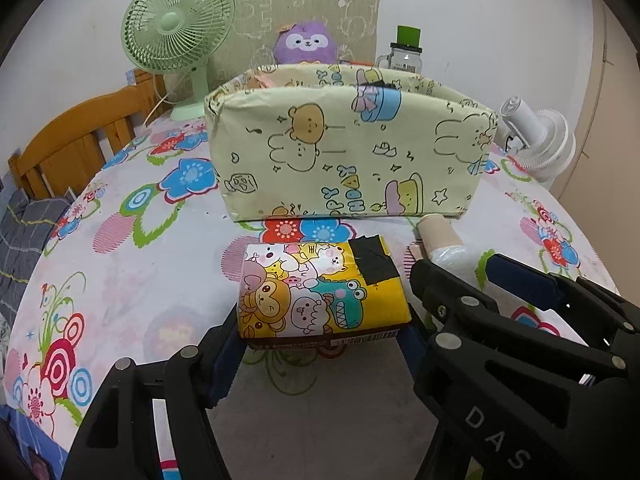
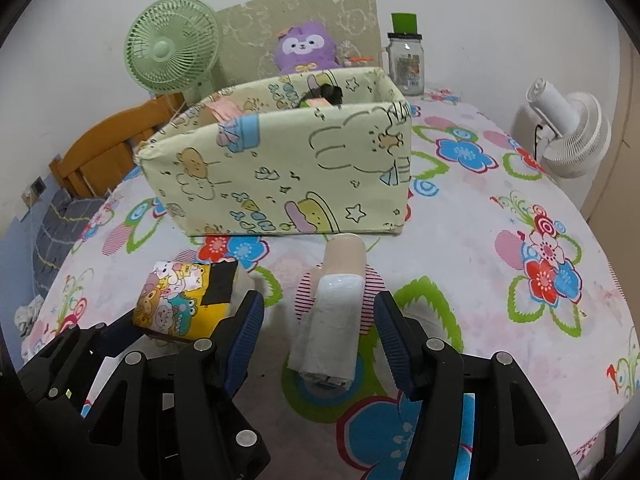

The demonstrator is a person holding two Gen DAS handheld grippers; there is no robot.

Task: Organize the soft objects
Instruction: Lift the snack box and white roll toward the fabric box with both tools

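Note:
A tissue pack point(image 1: 320, 288) printed with cartoon animals and patched with black tape lies on the flowered tablecloth. My left gripper point(image 1: 322, 336) is open around it, one blue pad along each side. To its right lies a white wrapped roll point(image 2: 328, 320) with a beige far end. My right gripper point(image 2: 320, 304) straddles that roll, open, with a gap on both sides. In the left wrist view the right gripper point(image 1: 460, 268) shows at the right, over the roll point(image 1: 440, 240). The pack point(image 2: 184, 300) appears left of the roll in the right wrist view.
A pale yellow cartoon-print box point(image 1: 348, 152) point(image 2: 280, 176) stands open-topped just beyond both items, with things inside. Behind it are a purple plush point(image 2: 306, 48), a green fan point(image 1: 178, 28) and a glass jar point(image 2: 405, 64). A white fan point(image 2: 568, 132) stands off the table's right edge.

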